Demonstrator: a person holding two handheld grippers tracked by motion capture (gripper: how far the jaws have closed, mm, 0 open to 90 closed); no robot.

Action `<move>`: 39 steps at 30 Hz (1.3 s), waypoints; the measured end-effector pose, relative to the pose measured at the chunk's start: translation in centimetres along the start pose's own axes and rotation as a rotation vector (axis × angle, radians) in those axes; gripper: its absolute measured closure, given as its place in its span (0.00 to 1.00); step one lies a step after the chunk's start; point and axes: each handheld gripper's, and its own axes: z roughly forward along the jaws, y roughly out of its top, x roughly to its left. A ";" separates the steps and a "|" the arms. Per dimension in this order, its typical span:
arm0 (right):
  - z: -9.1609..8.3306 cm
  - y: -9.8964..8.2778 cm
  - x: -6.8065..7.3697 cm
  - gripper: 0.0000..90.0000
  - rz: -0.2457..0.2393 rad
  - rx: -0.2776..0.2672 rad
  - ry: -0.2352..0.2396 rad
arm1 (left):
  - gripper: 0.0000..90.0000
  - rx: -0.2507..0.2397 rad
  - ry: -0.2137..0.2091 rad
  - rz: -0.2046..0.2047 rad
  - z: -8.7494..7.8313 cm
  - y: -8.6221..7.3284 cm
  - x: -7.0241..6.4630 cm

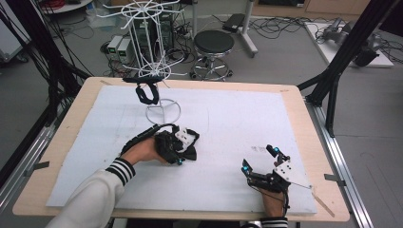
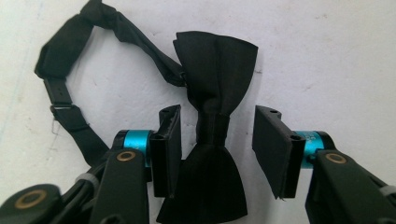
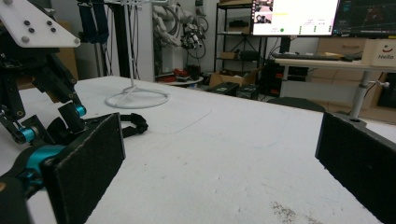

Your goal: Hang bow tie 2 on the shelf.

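Black bow tie (image 2: 212,116) flat on the white sheet of the worktop (image 1: 247,123), left of centre, strap (image 2: 70,88) looping away to one side. Left hand-held gripper (image 2: 217,135) lowered over it, jaws spread and straddling the knot: one pad (image 2: 168,140) just beside or perhaps brushing the cloth, the other pad standing clear with bare sheet between. Nothing pinched yet. In the high view, the left hand-held gripper (image 1: 178,145) sitting right on top of the bow tie, near the ring foot of the white wire stand (image 1: 154,52).

Right hand-held gripper (image 1: 259,159) low near the front right of the worktop, jaws spread wide, empty, well apart from the bow tie. From its own view, only bare sheet between the two pads (image 3: 86,163), the left hand-held gripper and part of the strap off to one side, the foot of the stand farther back.

On the stand, a second dark item (image 1: 147,92) hanging from a lower arm, possibly another tie; too small to tell.

Step in hand, as judged: the grasp of the bow tie at its knot, approach finished, closing not begun. Next move: squeeze the jaws together squarely on the knot, then lift straight up so the strap trails free. Likely destination an arm of the stand, with the strap loop needing to be opened or hooked over, perhaps with help from the right hand-held gripper.
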 end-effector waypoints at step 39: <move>0.0 0.0 0.0 0.01 0.001 0.000 -0.001 | 0.85 -0.069 0.047 -0.014 -1.1 -0.1 -0.8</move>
